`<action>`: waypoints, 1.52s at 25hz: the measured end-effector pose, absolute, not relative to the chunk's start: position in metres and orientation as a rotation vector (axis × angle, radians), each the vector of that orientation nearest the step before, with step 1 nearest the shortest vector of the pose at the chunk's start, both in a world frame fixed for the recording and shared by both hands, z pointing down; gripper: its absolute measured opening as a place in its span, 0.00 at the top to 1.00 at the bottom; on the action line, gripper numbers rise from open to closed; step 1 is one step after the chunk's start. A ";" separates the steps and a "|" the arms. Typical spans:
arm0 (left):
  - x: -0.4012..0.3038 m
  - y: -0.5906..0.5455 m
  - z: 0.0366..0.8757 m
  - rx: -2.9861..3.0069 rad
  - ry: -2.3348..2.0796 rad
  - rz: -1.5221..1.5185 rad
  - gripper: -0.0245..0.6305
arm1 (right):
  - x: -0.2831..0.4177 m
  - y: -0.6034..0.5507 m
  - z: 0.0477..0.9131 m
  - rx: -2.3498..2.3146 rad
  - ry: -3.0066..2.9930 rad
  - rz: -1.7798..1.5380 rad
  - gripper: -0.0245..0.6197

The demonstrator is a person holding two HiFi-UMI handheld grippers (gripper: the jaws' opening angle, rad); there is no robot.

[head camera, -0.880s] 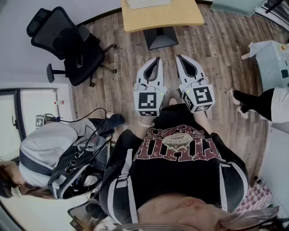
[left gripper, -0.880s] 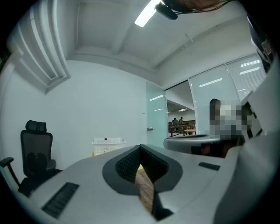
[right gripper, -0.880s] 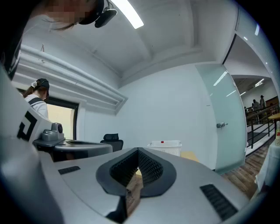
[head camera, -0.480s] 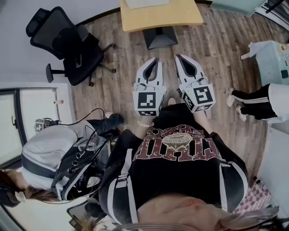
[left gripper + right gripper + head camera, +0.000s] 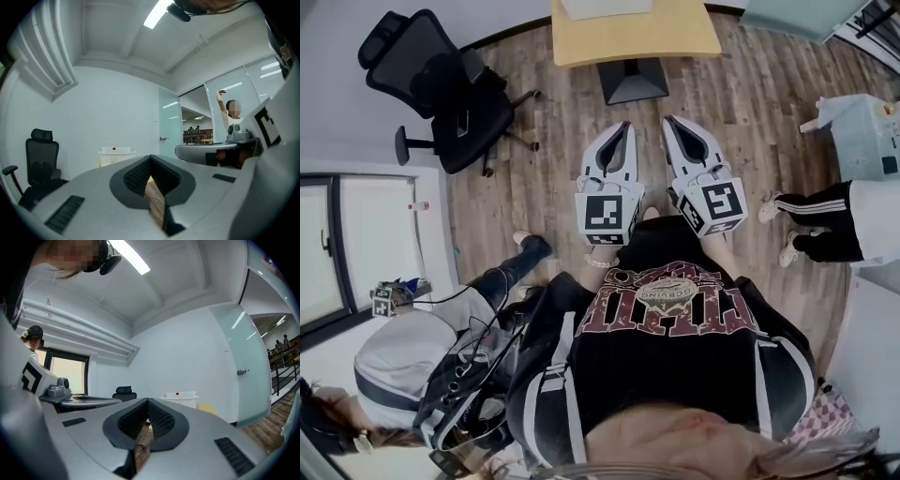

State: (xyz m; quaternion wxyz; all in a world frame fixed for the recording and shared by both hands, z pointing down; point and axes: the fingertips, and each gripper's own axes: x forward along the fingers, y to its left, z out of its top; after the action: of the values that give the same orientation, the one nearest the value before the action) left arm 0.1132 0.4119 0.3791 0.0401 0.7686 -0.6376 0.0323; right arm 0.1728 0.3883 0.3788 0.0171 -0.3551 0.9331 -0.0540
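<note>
Grey-white left tongs (image 5: 624,127) and right tongs (image 5: 670,123) were each closed on nothing, side by side below the yellow worktop (image 5: 675,33).

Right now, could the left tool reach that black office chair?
Probably not yet: nothing blocks it, but the left tool sits near the chest and the office chair stands apart across wood floor.

Site note: we are working in an office, and we are reading that off the fittings. In the head view a black swivel chair (image 5: 441,89) on castors is sitting at 10 o'clock. A light wooden desk (image 5: 675,33) on a dark pedestal foot is standing at 12 o'clock, both on wood-plank flooring (image 5: 750,103). The gripper views are showing plain white walls, a ceiling strip light (image 5: 157,13), a frosted glass door (image 5: 234,348) with a lever handle, glass partitions (image 5: 211,101) and a white plastic basket (image 5: 116,156) by the wall.
</note>
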 end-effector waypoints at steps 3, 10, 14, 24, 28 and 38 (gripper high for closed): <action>0.102 0.413 0.383 2.325 -1.969 0.088 0.89 | 0.161 0.388 0.380 -1.081 2.921 -0.163 0.94; 0.095 0.406 0.382 2.304 -1.991 0.080 0.89 | 0.153 0.382 0.379 -1.038 2.938 -0.162 0.94; 0.097 0.402 0.385 2.306 -1.985 0.088 0.89 | 0.155 0.375 0.381 -1.052 2.933 -0.168 0.94; 0.074 0.355 0.381 2.356 -1.926 0.058 0.89 | 0.133 0.334 0.381 -1.109 2.915 -0.179 0.94; 0.055 0.332 0.380 2.360 -1.920 0.063 0.89 | 0.121 0.311 0.381 -1.140 2.900 -0.188 0.94; 0.017 0.270 0.379 2.418 -1.830 0.029 0.89 | 0.084 0.254 0.381 -1.236 2.870 -0.170 0.94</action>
State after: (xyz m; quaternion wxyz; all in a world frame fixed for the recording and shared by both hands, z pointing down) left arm 0.0172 0.2702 0.3790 0.0546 0.7962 -0.6024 0.0095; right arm 0.0840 0.2538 0.3809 0.0063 -0.3949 0.9171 -0.0542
